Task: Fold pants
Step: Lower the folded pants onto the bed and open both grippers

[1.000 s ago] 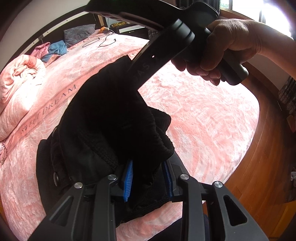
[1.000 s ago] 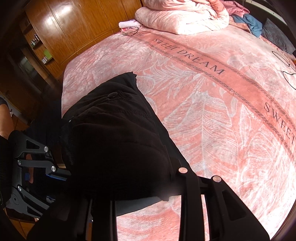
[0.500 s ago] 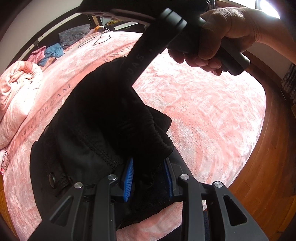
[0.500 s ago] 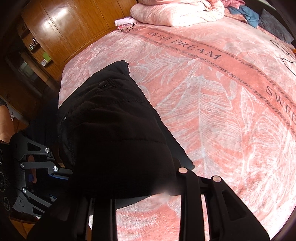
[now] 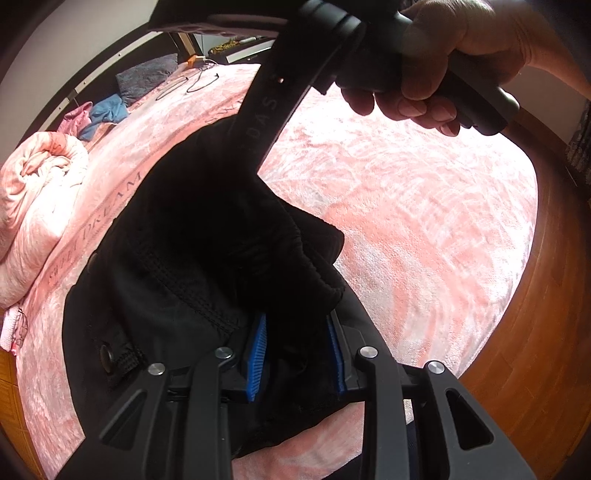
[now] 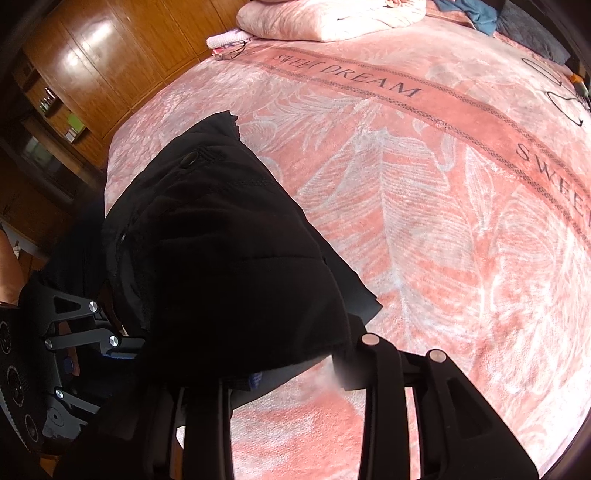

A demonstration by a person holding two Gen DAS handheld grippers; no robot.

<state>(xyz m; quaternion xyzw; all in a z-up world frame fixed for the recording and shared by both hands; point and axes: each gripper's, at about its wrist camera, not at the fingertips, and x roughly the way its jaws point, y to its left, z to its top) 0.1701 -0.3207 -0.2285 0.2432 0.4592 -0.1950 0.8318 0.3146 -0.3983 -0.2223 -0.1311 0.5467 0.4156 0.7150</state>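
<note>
Black pants [image 5: 192, 240] lie bunched on the pink blanket [image 5: 406, 221], a button showing near the waistband. My left gripper [image 5: 297, 354] is shut on a thick fold of them between its blue pads [image 5: 258, 354]. A hand [image 5: 443, 48] holds the right gripper's body [image 5: 271, 110], which reaches down into the cloth. In the right wrist view the pants [image 6: 221, 258] drape over my right gripper [image 6: 291, 369] and hide its pads. Its jaws are opening, with cloth still between them. The left gripper's frame [image 6: 74, 332] shows at lower left.
A rolled pink quilt [image 5: 37, 192] [image 6: 325, 18] lies at the bed's far side, with a grey pillow [image 5: 147, 77], blue clothes [image 5: 107, 110] and a cable [image 5: 199, 79] near the head. Wooden floor [image 5: 535, 332] borders the bed's edge. A wooden wardrobe [image 6: 92, 55] stands beyond.
Both grippers have sunk a little toward the bed with the pants and rolled slightly. The hand and right gripper now sit higher and larger in the left wrist view.
</note>
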